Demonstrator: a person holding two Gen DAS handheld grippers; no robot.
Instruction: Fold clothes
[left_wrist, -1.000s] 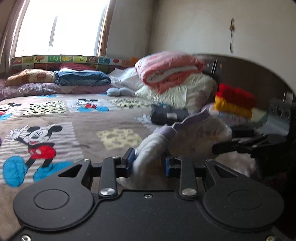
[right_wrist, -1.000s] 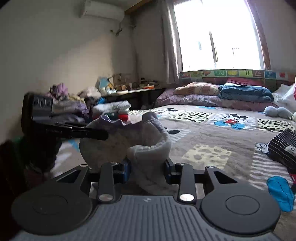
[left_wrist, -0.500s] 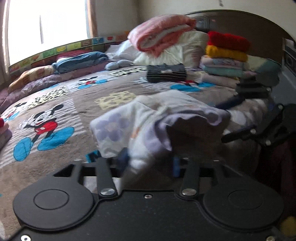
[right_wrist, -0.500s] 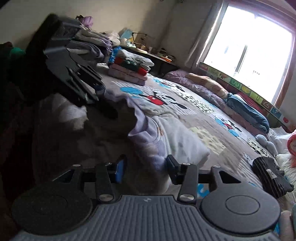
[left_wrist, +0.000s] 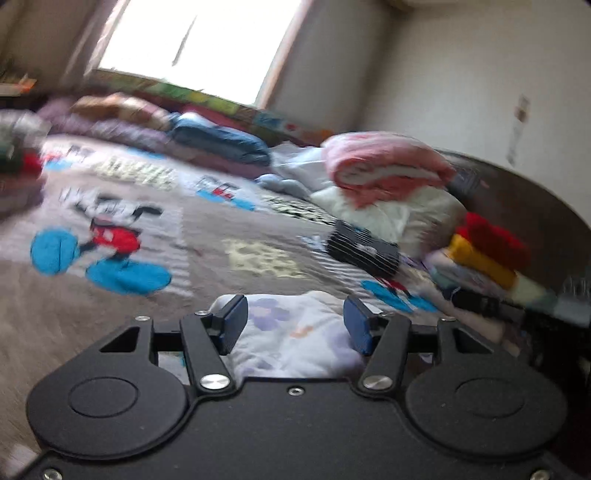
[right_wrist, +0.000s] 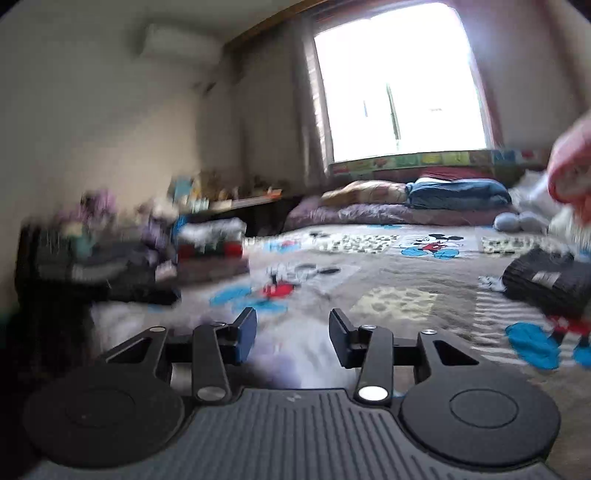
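Note:
A white garment with purple flowers (left_wrist: 291, 332) lies on the Mickey Mouse bedspread (left_wrist: 122, 240), just below and between the fingers of my left gripper (left_wrist: 293, 325), which is open and not holding it. My right gripper (right_wrist: 291, 334) is open too, and the same garment shows as a pale blur (right_wrist: 295, 354) under its fingers. Both views are blurred by motion. The other gripper shows dark at the right edge of the left wrist view (left_wrist: 480, 302).
A folded dark striped garment (left_wrist: 364, 249) lies ahead on the bed, also in the right wrist view (right_wrist: 546, 284). A stack of red, yellow and pale folded clothes (left_wrist: 484, 254) stands by the headboard. Pink blanket on white pillows (left_wrist: 388, 170) behind. More folded piles (right_wrist: 210, 247) at left.
Both grippers have opened and let go of the flowered garment, which now lies on the bed. Both cameras have swung up toward the room.

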